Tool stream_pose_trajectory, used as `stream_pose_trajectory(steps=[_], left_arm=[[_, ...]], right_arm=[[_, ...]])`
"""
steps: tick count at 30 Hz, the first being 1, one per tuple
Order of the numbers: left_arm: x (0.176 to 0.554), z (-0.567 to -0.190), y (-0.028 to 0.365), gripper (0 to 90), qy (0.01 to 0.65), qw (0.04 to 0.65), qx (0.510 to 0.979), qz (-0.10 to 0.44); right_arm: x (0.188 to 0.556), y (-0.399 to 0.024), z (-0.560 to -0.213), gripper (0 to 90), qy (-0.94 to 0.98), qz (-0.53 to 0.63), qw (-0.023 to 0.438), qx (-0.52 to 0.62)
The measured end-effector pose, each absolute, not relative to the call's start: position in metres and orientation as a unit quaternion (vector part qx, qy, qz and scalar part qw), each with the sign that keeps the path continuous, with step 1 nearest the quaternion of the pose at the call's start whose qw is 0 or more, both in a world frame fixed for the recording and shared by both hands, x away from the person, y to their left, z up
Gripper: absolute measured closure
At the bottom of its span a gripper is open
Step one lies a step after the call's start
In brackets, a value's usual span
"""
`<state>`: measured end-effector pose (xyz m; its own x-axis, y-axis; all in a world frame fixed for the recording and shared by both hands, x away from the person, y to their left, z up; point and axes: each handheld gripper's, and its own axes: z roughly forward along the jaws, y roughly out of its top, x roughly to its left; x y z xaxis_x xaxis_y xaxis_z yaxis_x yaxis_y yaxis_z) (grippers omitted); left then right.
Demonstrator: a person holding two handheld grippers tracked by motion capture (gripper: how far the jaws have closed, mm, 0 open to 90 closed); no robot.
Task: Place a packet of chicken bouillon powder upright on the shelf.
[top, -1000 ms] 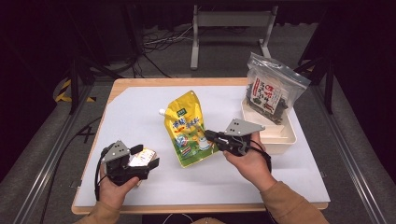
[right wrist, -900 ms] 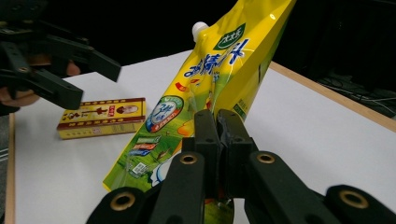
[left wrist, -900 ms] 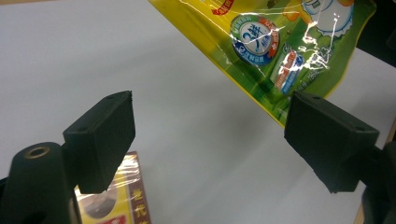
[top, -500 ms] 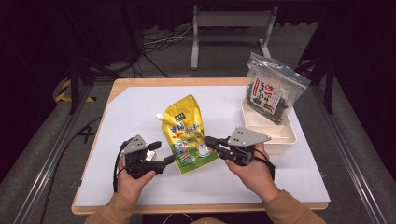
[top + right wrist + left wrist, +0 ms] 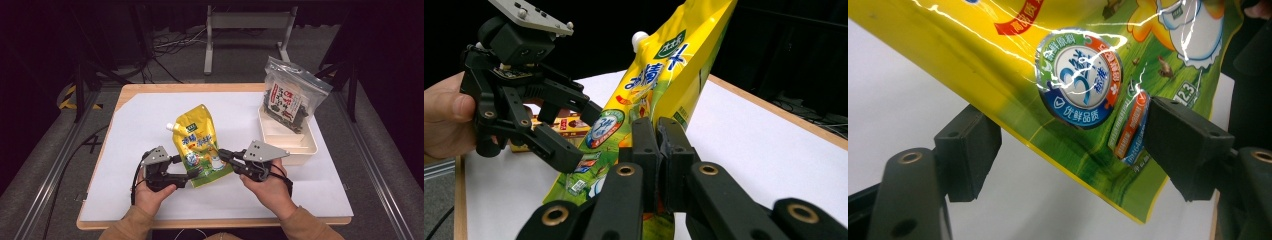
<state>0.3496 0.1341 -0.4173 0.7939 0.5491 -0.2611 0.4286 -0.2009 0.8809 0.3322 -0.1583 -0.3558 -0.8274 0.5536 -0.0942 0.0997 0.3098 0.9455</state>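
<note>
My left hand-held gripper [image 5: 192, 171] has travelled from the front left part of the tabletop [image 5: 150, 115] in to the yellow spouted pouch [image 5: 200, 142], and its jaws have just been closing a little. They now straddle the pouch's lower left corner; in the left gripper view one pad sits against the printed face at the right while the other stands clear of the yellow edge at the left, so this gripper [image 5: 1068, 150] is released, not yet pinching. My right hand-held gripper [image 5: 224, 154] has not shifted: it is clenched on the pouch's lower right edge, and in the right gripper view the pouch [image 5: 659, 85] rises from between those shut jaws with its white cap up.

The pouch sits near the middle of the tabletop, a little toward the front edge, held tilted off the surface.

I judge the step in hand to be taking a second grip on the pouch. The next move calls for closing the left jaws fully on that corner without creasing the film or tugging against the right grip.

The tabletop is wood-edged under a white sheet. Near its right edge a white tray [image 5: 300, 145] holds a clear bag of dark dried food [image 5: 292, 97] leaning upright. Around it the room is dark, with cables on the floor [image 5: 170, 47] and a metal stand [image 5: 247, 20] beyond the far edge.
</note>
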Motion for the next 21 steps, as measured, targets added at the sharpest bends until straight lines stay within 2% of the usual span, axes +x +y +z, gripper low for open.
stream_pose_trajectory(steps=[3, 7, 10, 11, 12, 15, 21], left_arm=[[0.353, -0.42, 0.14, 34.0, 0.318, 0.556, 0.767, 0.033], [0.356, -0.422, 0.144, 39.3, 0.323, 0.564, 0.76, 0.016], [0.357, -0.423, 0.149, 47.9, 0.327, 0.572, 0.752, 0.013], [0.356, -0.422, 0.153, 51.1, 0.328, 0.578, 0.747, 0.024], [0.356, -0.42, 0.154, 62.5, 0.327, 0.574, 0.75, 0.027], [0.353, -0.418, 0.153, 65.2, 0.328, 0.564, 0.757, 0.042], [0.351, -0.415, 0.154, 77.3, 0.332, 0.551, 0.763, 0.063]], right_arm=[[0.332, -0.16, -0.356, 87.0, 0.778, 0.554, 0.208, 0.21], [0.332, -0.159, -0.36, 87.0, 0.774, 0.561, 0.204, 0.212], [0.332, -0.158, -0.363, 86.8, 0.772, 0.562, 0.202, 0.215], [0.332, -0.158, -0.364, 86.7, 0.772, 0.562, 0.202, 0.217], [0.332, -0.158, -0.365, 86.7, 0.773, 0.56, 0.204, 0.217], [0.333, -0.157, -0.368, 86.6, 0.774, 0.56, 0.2, 0.219], [0.332, -0.154, -0.374, 86.0, 0.78, 0.554, 0.205, 0.207]])
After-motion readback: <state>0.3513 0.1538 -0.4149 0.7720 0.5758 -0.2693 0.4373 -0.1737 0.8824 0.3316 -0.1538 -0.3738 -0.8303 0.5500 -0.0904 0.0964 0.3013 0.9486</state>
